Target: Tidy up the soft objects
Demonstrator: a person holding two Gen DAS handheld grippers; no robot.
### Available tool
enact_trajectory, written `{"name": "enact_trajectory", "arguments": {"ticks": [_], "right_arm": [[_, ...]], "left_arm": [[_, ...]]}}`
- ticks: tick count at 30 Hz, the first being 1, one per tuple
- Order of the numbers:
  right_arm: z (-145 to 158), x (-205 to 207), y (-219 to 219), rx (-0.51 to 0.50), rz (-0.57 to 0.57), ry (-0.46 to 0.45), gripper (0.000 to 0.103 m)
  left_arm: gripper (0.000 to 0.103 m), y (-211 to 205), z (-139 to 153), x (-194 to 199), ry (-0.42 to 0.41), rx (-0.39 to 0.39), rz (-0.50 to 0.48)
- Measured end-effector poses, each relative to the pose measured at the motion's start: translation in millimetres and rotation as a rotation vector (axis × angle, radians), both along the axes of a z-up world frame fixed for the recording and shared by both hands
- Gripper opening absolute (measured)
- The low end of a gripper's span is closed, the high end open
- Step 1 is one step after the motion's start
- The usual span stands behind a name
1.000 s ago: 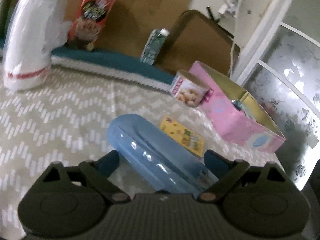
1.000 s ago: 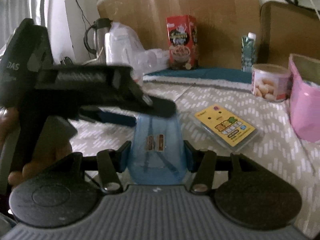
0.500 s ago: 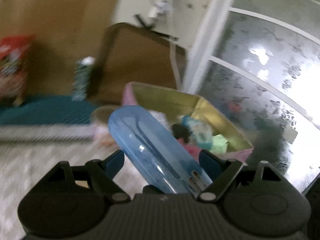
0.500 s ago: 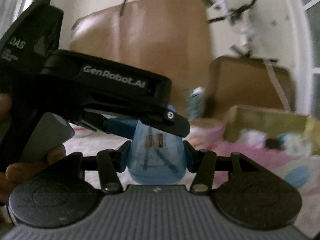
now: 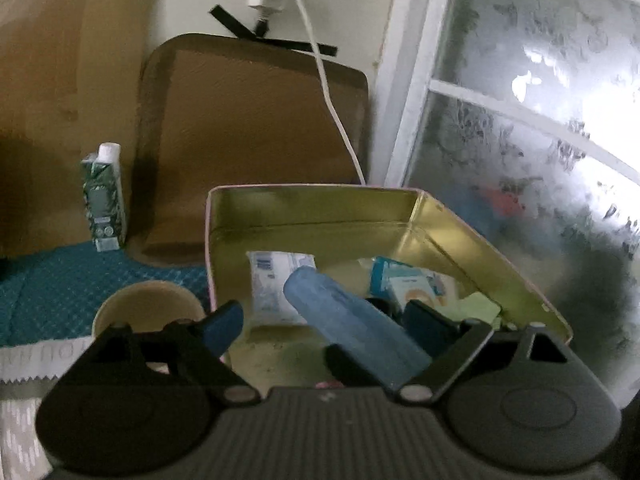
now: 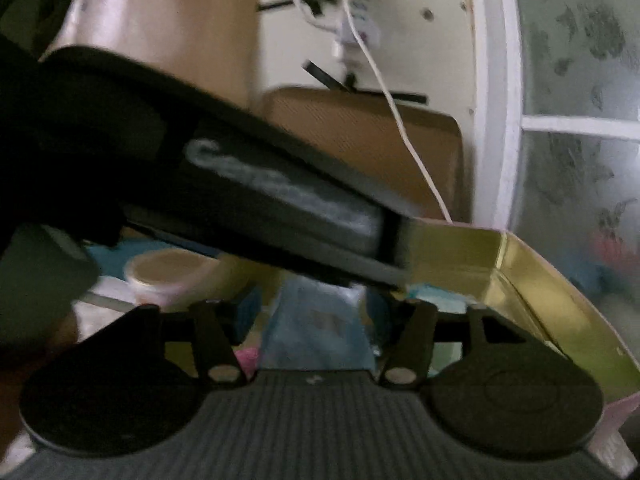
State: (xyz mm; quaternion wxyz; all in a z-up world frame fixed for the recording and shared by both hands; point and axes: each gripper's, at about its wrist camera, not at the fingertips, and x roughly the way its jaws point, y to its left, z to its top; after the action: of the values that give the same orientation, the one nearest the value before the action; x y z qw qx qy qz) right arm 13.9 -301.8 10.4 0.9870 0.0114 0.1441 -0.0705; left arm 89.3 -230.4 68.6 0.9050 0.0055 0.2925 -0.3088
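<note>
Hazard: left claw (image 5: 322, 316) and right claw (image 6: 314, 308), jaws just opening, stand loose around blue pouch (image 5: 348, 320) over tin (image 5: 312, 189); I expect an uncontrolled drop against the tin's rim.

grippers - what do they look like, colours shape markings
Both are dark grey plastic: a ribbed body with a round disc on each side and black linkage arms with silver pivot pins. The left gripper has blue finger pads. White lettering, blurred, runs along its side in the right wrist view.
</note>
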Motion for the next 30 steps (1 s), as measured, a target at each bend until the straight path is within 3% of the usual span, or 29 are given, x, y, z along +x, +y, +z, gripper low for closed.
{"name": "enact_trajectory", "arguments": {"ticks": [9,14,16,19,25,30], "right_arm": [[5,-58,11,0.065,0.012,-0.127,0.063],[11,-88,34,0.088,0.154,-0.16,0.066],[12,-91,50,0.084,0.29,-0.128,0.074],[5,-87,82,0.042,0.437,-0.039,0.075],[-18,-42,124,-0.106,0.511,0.136,0.078],[-29,-6,131,-0.161,0.54,0.275,0.081]], "left_arm": [[0.093,69,17,-22,-0.008,-0.087,0.059],[0.095,145,10,-46,0.006,-0.098,0.165],[0.095,175,1,-51,0.048,-0.1,0.224],[0.095,211,-17,-54,0.132,-0.116,0.305],[0.095,240,-43,-60,0.229,-0.113,0.366],[0.095,238,-51,-67,0.216,-0.069,0.386]]}}
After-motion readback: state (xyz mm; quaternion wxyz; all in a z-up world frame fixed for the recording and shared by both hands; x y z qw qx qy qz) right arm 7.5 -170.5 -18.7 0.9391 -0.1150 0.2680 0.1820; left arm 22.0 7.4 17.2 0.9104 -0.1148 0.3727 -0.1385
